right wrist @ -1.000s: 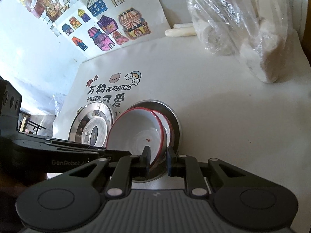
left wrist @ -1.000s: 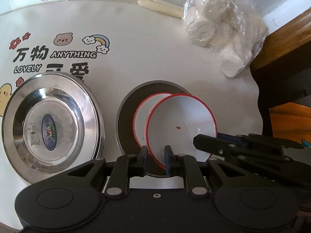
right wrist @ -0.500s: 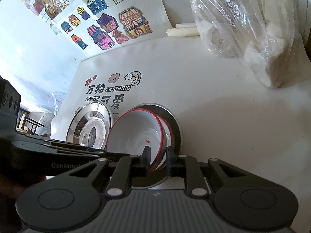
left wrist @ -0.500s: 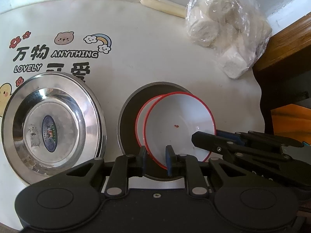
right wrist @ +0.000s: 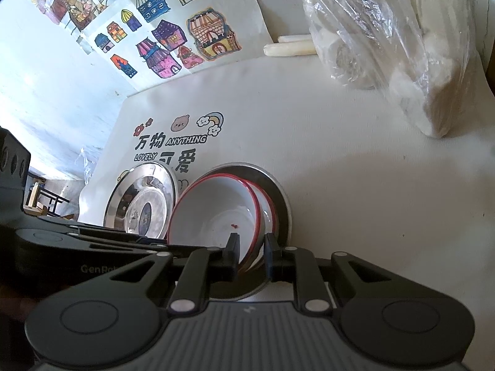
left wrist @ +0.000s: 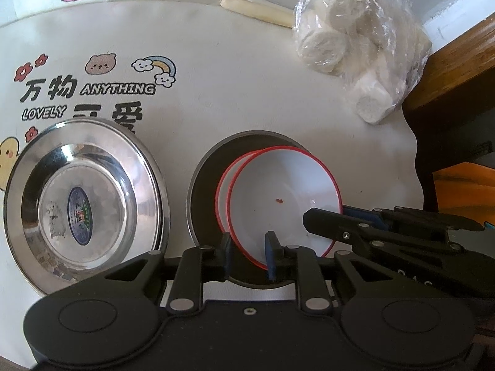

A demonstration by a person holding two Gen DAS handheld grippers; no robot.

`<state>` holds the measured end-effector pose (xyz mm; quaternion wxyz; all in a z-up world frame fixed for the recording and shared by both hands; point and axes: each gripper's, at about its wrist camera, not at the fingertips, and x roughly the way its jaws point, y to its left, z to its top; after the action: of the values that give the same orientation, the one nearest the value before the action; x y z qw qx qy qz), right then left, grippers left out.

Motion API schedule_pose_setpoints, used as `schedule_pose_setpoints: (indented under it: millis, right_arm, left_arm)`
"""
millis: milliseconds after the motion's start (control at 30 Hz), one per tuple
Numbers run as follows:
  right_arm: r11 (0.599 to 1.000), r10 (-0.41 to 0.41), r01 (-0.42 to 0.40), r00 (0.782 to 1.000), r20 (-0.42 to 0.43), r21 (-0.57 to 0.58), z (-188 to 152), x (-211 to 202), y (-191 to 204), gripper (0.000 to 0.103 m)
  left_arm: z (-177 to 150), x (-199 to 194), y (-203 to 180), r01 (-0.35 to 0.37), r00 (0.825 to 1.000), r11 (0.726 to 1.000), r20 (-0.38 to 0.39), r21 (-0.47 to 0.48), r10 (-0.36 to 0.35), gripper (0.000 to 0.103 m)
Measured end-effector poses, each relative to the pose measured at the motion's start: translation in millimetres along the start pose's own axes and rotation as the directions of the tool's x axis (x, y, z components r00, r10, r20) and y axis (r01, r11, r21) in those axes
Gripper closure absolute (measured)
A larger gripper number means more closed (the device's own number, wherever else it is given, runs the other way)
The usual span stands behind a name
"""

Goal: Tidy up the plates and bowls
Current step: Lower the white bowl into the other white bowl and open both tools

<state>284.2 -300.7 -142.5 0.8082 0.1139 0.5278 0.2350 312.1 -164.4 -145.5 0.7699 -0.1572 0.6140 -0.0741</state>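
A white bowl with a red rim (left wrist: 284,198) sits tilted over a second red-rimmed white bowl (left wrist: 223,191), both on a steel plate (left wrist: 210,167). My left gripper (left wrist: 248,249) is shut on the top bowl's near rim. My right gripper (left wrist: 324,216) comes in from the right and grips the same bowl's right rim. In the right wrist view the right gripper (right wrist: 251,253) is shut on the top bowl (right wrist: 213,216), with the lower bowl (right wrist: 267,210) and the steel plate (right wrist: 283,204) behind. A second steel plate (left wrist: 83,213) lies to the left.
A plastic bag of white rolls (left wrist: 349,46) lies at the back right, with two pale sticks (left wrist: 256,9) beside it. A wooden edge (left wrist: 451,65) borders the table's right side. House drawings (right wrist: 173,37) hang on the wall behind.
The top bowl has shifted a little back and settled lower over the second bowl. Both grippers keep hold of its rim.
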Motion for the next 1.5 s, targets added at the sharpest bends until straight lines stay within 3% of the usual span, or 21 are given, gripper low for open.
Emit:
schedule_pose_setpoints:
  millis: [1100,1500]
  right_arm:
    - [0.999,-0.018,0.018,0.999,-0.028,-0.027,3.7,3.9,2.6,0.083]
    - [0.999,-0.015,0.014,1.000,-0.022,-0.038,2.3,2.7,3.7,0.077]
  left_arm:
    - [6.3,2.8,-5.4,-0.038,0.999,0.999,-0.029,0.001,0.038,0.079]
    - [5.0,-1.2,-6.5,-0.033,0.999,0.999,-0.015,-0.004,0.033,0.076]
